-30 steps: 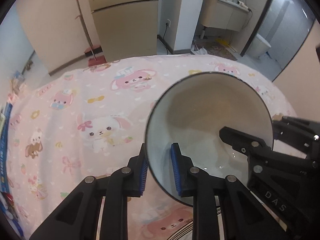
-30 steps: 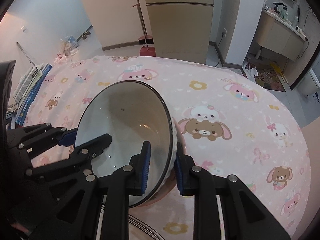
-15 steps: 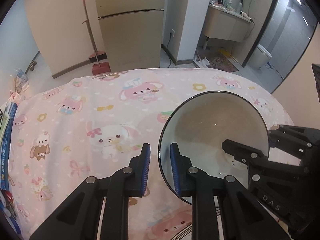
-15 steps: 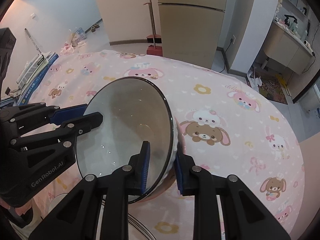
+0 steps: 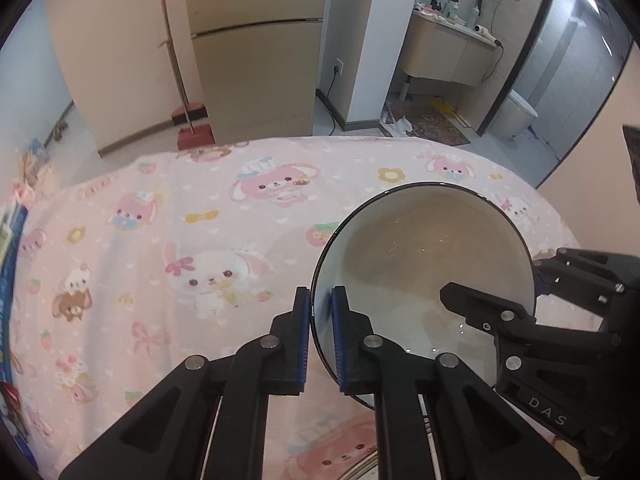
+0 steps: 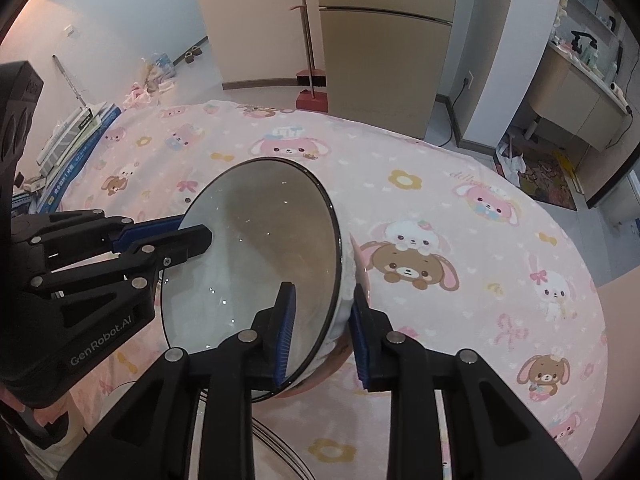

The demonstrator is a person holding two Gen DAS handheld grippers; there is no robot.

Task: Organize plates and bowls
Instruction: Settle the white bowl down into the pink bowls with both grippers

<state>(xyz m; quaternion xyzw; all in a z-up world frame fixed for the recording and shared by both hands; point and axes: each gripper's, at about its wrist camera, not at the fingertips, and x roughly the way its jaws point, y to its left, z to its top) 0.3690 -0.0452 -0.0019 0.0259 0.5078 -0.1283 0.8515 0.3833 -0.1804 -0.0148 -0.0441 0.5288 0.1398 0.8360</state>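
Observation:
A white bowl (image 5: 424, 264) with a dark rim is held in the air above the pink cartoon-print tablecloth (image 5: 160, 240). My left gripper (image 5: 320, 336) is shut on the bowl's left rim. My right gripper (image 6: 322, 332) is shut on the bowl's right rim, and the bowl (image 6: 256, 256) tilts toward the camera in the right wrist view. Each gripper shows in the other's view: the right one (image 5: 532, 320), the left one (image 6: 120, 248). A plate's rim (image 6: 280, 444) shows just below the bowl at the bottom edge.
The table's far edge (image 5: 320, 140) drops to a tiled floor with a beige fridge (image 5: 256, 40) and a red broom (image 5: 188, 120). Books (image 6: 68, 140) lie stacked at the table's left end.
Both grippers have lifted the bowl higher above the table, and it has tilted more upright. The left gripper's fingers have closed tighter on the rim.

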